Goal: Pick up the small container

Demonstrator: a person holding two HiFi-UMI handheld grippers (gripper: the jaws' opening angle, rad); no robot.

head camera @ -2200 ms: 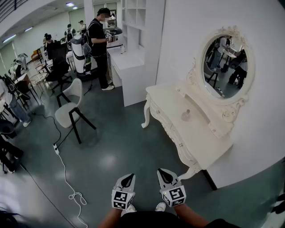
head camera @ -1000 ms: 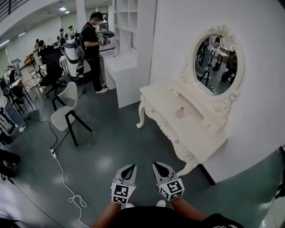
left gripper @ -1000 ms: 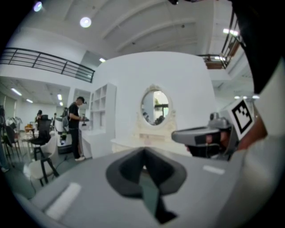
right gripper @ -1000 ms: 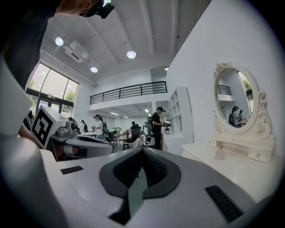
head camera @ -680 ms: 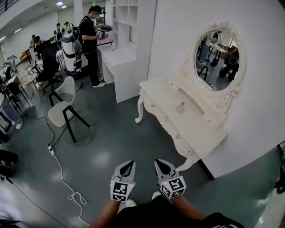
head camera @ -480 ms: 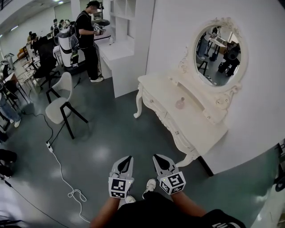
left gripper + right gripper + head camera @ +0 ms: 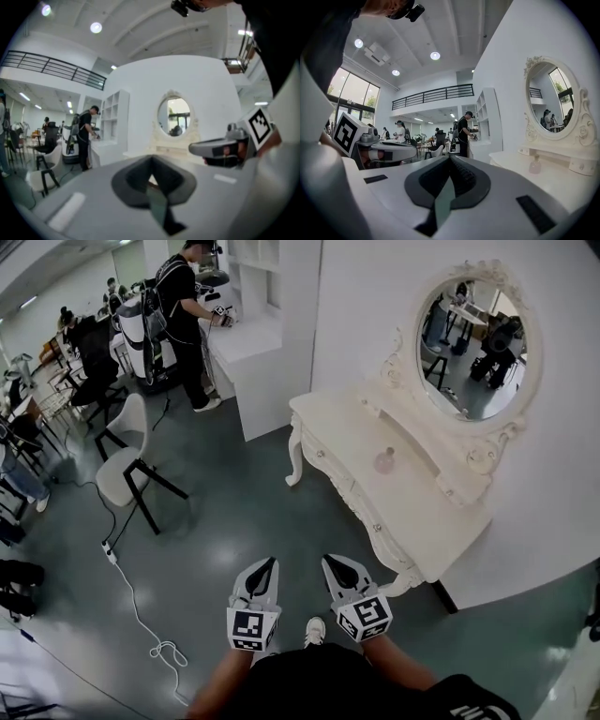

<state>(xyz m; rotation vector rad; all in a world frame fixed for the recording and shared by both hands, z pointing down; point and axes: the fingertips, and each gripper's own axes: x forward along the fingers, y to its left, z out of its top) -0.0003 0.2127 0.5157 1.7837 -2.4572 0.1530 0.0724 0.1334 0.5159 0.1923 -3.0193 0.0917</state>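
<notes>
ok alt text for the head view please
The left gripper and right gripper, both shut, are held side by side over a dark floor, short of a white dressing table. A small pink container stands on it below an oval mirror.

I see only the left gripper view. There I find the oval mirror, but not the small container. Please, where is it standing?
Observer: In the right gripper view the small container, a pinkish bottle, stands upright on the white dressing table, below the mirror.
Operator: Are the right tongs holding something?
Observer: No. The right gripper view shows the right tongs shut, with nothing between them.
Operator: Are the tongs already over the table?
Observer: No. In the head view the left tongs and the right ones hang over the floor, short of the table's near corner.
</notes>
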